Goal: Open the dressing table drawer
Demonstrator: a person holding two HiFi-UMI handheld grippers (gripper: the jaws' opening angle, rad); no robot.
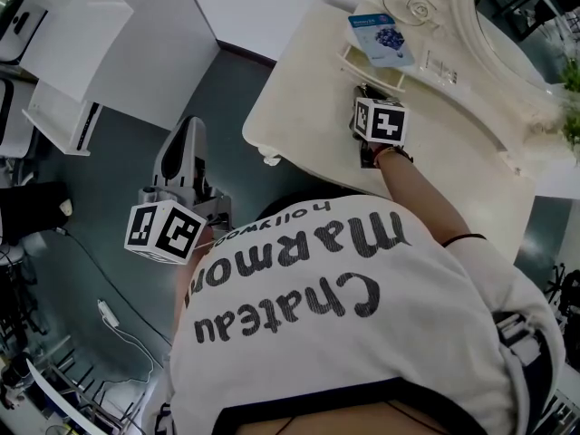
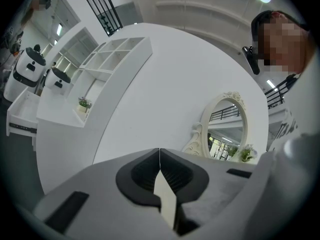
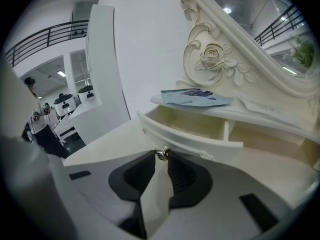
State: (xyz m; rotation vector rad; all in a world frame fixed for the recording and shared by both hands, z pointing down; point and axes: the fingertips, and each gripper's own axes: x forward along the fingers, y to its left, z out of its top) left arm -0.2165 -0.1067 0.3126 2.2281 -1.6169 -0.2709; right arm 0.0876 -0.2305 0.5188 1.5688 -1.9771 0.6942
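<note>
The cream dressing table (image 1: 299, 98) carries a small drawer (image 3: 190, 136) under its mirror shelf. The drawer is pulled out, and its bare inside (image 3: 200, 126) shows. A small metal knob (image 3: 162, 153) sits on the curved drawer front. My right gripper (image 3: 161, 157) is shut on that knob, its tips pinching it from both sides. In the head view the right gripper (image 1: 367, 93) reaches over the tabletop to the drawer (image 1: 367, 69). My left gripper (image 2: 159, 156) is shut and holds nothing; it hangs left of the table over the floor (image 1: 188, 130).
A blue booklet (image 3: 196, 96) lies on the shelf above the drawer, next to the carved oval mirror frame (image 3: 210, 54). White cabinets (image 1: 82, 53) stand at the left. A cable (image 1: 118, 320) trails over the dark floor. A plant (image 1: 571, 120) sits at the table's right end.
</note>
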